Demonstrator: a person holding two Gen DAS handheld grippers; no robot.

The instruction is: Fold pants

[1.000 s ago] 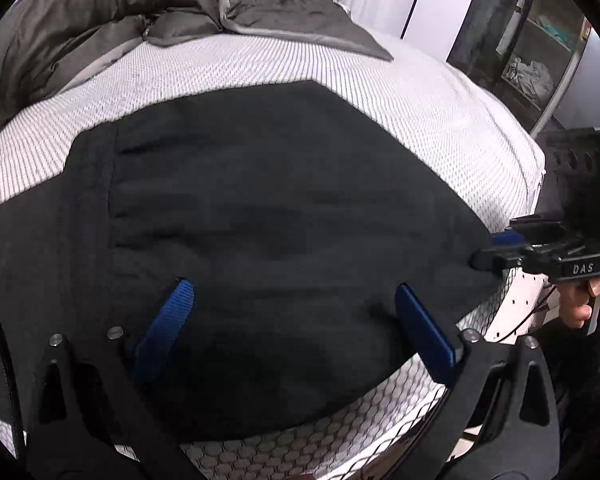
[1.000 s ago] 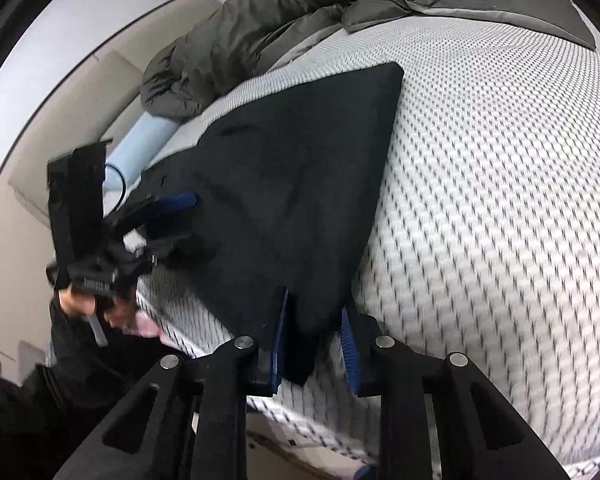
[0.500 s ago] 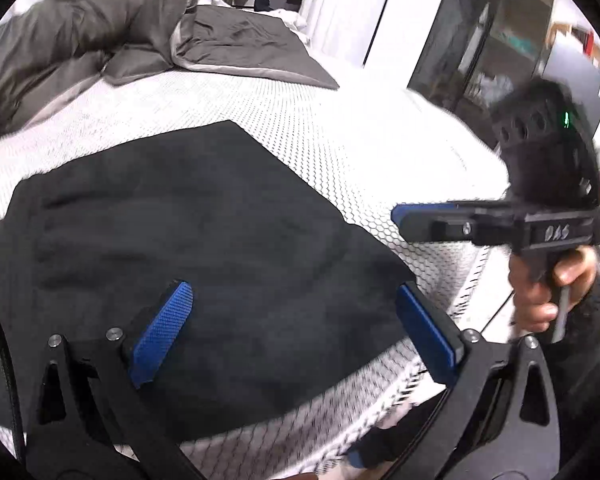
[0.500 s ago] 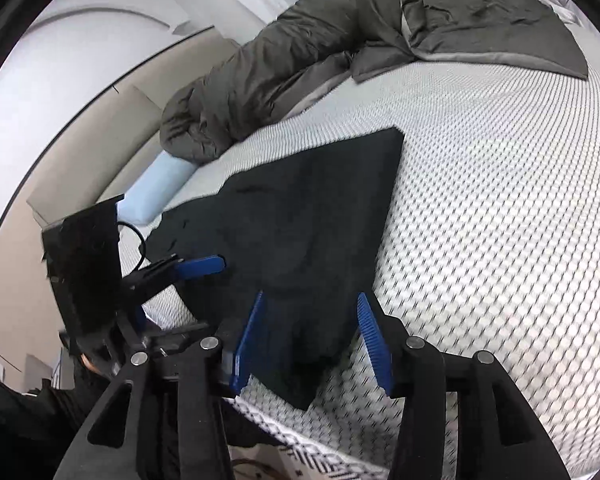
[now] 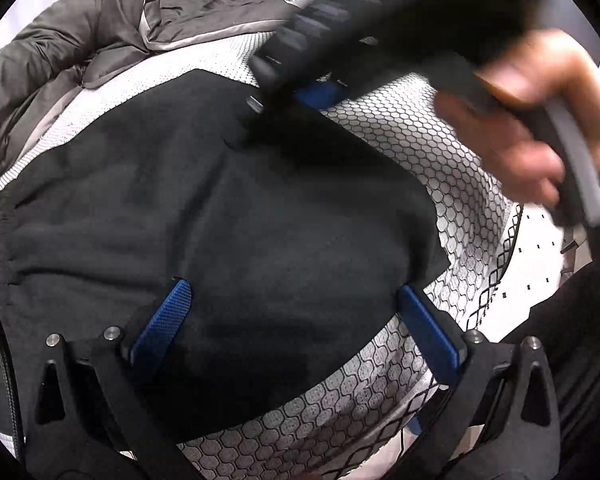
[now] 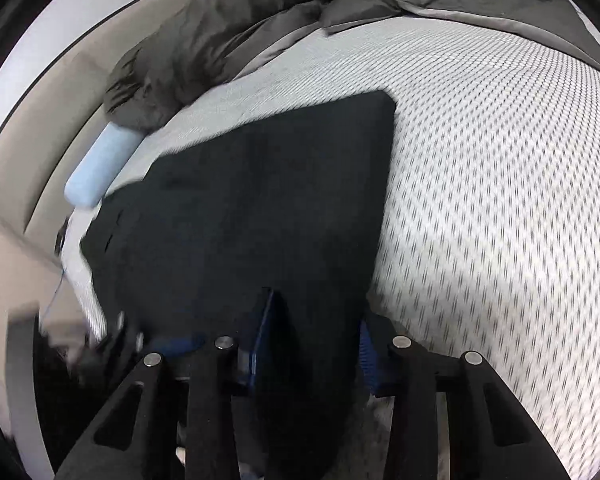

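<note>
- Black pants (image 5: 220, 216) lie spread on the white honeycomb-mesh mattress (image 5: 452, 168), filling the middle of both views; their near end is cut off behind the claw frames at the bottom edge.
- Left claw (image 5: 288, 320), lower centre of the left view, stands released, its blue pads (image 5: 162, 328) wide apart over the cloth.
- Right claw (image 6: 312, 332), bottom centre of the right view, has dark fabric between its blue pads; blur and the black cloth make it hard to tell whether it truly grips.
- In the left view's upper right, the person's hand (image 5: 540, 120) and that claw's body are smeared by motion.
- Grey duvet (image 6: 260, 20) is bunched at the top; a pale blue pillow (image 6: 104, 168) peeks out at upper left.
</note>
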